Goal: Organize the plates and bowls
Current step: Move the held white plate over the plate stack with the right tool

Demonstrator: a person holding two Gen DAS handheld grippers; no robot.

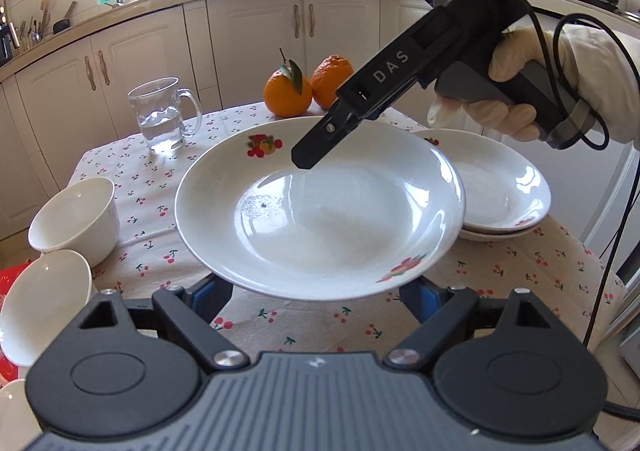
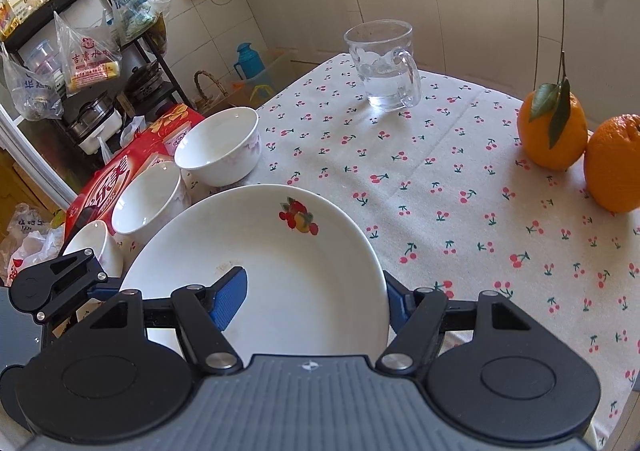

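A white plate with fruit prints (image 1: 320, 211) (image 2: 256, 271) hangs above the cherry-print tablecloth (image 1: 160, 247). My right gripper (image 1: 304, 159) (image 2: 312, 279), held by a gloved hand (image 1: 560, 63), grips its far rim. One blue pad (image 2: 230, 297) lies inside the dish and the other finger sits outside the rim. My left gripper (image 1: 316, 283) stands open, its two fingers (image 1: 210, 293) reaching under the near rim, tips hidden. Two more plates sit stacked (image 1: 508, 191) at the right. Three white bowls (image 2: 218, 145) (image 2: 148, 199) (image 2: 92, 247) stand at the table's left edge.
A glass mug of water (image 1: 160, 115) (image 2: 384, 67) stands at the far left of the table. Two oranges (image 1: 288, 91) (image 2: 554, 131) sit at the far edge. A red box (image 2: 116, 179) lies beside the bowls. Cabinets line the back.
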